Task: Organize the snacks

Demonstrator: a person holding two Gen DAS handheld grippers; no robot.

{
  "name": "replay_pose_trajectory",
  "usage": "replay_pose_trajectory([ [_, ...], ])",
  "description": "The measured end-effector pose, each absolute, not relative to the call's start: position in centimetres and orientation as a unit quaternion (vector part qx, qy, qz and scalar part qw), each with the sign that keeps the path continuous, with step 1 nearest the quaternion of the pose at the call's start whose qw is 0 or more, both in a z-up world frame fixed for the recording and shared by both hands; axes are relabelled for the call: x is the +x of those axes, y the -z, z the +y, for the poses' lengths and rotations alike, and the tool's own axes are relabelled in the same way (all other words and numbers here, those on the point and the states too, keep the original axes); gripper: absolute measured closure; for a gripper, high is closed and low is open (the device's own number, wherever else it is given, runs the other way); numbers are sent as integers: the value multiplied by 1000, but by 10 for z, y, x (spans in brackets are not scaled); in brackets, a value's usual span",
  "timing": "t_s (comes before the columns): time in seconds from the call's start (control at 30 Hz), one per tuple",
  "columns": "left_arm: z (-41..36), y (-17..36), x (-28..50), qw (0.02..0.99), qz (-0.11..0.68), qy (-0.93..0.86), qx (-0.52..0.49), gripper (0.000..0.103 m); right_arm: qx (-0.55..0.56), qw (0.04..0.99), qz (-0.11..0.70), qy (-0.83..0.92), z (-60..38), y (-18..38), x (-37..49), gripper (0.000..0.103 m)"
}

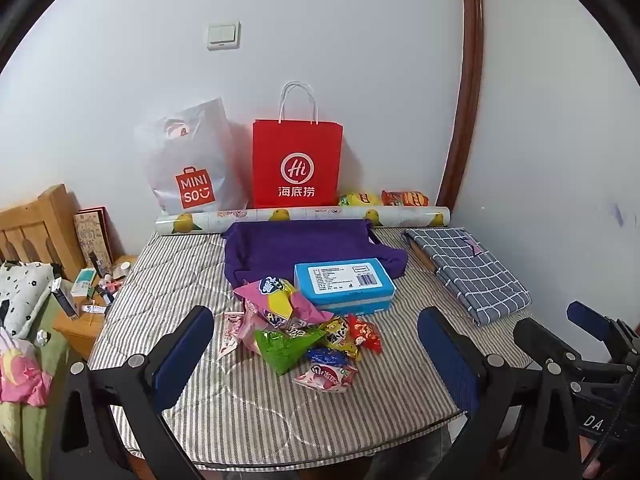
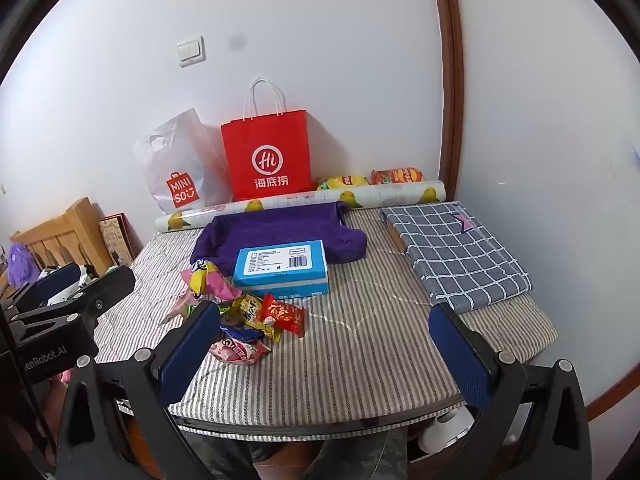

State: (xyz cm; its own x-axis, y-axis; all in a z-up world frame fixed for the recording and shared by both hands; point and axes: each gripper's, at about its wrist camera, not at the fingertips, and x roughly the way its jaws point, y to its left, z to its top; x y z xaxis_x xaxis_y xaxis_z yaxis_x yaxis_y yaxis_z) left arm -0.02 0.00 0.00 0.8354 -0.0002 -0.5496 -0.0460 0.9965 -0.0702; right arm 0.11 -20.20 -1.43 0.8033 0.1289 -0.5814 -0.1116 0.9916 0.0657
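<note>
Snack packets (image 1: 304, 332) lie heaped near the middle of my striped table cover (image 1: 248, 408), the pink one touching the front-left corner of a blue box (image 1: 344, 286) that sits against a purple cloth tray (image 1: 296, 246). Both tools I hold over the near edge with nothing between the fingers: left gripper (image 1: 316, 356) spread wide around the heap, right gripper (image 2: 324, 354) spread wide just right of it. Behind: patterned roll (image 1: 304, 216), red paper bag (image 1: 297, 164), white plastic bag (image 1: 192, 160); folded checked cloth (image 1: 472, 272) at right.
</note>
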Motion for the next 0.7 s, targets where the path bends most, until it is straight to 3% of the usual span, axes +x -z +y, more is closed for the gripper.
replay_pose_trajectory([
  [0.7,2,3,-2,957,285,-19,-48,0,18,951,302,-65,-199,13,-4,1],
])
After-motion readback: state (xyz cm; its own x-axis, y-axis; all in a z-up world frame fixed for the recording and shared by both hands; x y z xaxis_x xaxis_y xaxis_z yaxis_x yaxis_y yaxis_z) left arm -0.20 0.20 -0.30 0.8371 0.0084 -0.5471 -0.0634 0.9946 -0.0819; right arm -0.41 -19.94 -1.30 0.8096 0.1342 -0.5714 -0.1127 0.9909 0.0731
